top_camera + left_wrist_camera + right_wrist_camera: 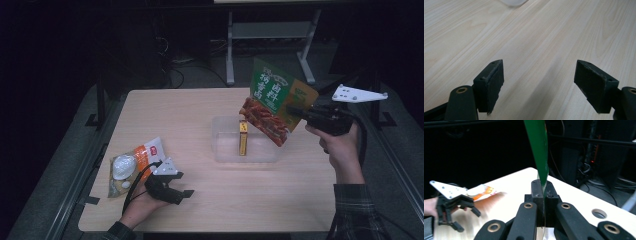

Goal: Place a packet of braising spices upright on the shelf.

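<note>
Down front in the high view, left gripper (176,192) rests idle on the worktop (225,200), jaws apart, beside an orange pouch (135,165). Right gripper (295,113) holds the green packet (272,102) aloft over the clear bin (245,140), forearm level. Best to tip it lower before letting go, I'd say. Left gripper view: jaws wide, nothing between, bare wood. Right gripper view: jaws pinched tight on the packet's edge (541,157), hanging upright.
</note>
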Demonstrator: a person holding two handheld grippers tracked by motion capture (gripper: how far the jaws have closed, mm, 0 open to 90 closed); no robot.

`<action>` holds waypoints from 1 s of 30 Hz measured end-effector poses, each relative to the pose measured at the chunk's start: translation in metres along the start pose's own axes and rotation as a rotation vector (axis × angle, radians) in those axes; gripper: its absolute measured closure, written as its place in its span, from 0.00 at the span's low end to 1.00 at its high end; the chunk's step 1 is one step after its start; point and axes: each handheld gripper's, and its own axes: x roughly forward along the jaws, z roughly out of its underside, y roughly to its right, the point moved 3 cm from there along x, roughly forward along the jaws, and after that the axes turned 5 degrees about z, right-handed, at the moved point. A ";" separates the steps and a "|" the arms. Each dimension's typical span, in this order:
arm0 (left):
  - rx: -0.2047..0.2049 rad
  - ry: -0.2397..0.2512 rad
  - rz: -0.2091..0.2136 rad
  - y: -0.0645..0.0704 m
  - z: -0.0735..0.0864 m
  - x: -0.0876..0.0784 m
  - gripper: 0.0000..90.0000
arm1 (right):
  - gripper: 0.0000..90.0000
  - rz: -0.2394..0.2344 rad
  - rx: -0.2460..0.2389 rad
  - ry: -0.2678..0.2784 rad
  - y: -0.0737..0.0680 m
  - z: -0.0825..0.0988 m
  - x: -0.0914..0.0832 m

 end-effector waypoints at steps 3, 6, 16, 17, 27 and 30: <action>-0.001 -0.003 0.000 0.000 0.000 0.000 0.26 | 1.00 0.029 0.014 -0.016 0.008 0.007 0.004; 0.000 -0.002 -0.002 0.000 0.000 0.000 0.26 | 1.00 0.042 0.021 -0.027 0.011 0.011 0.007; -0.001 -0.010 0.001 0.000 0.001 0.001 0.26 | 1.00 0.099 0.056 -0.070 0.025 0.029 0.019; -0.008 0.001 0.002 0.000 0.001 0.002 0.26 | 1.00 0.105 0.058 -0.072 0.026 0.030 0.020; -0.002 -0.008 0.010 0.001 0.000 0.004 0.25 | 1.00 0.132 0.061 -0.101 0.030 0.042 0.029; -0.007 -0.001 0.013 0.002 -0.001 0.005 0.25 | 1.00 0.139 0.064 -0.104 0.031 0.045 0.030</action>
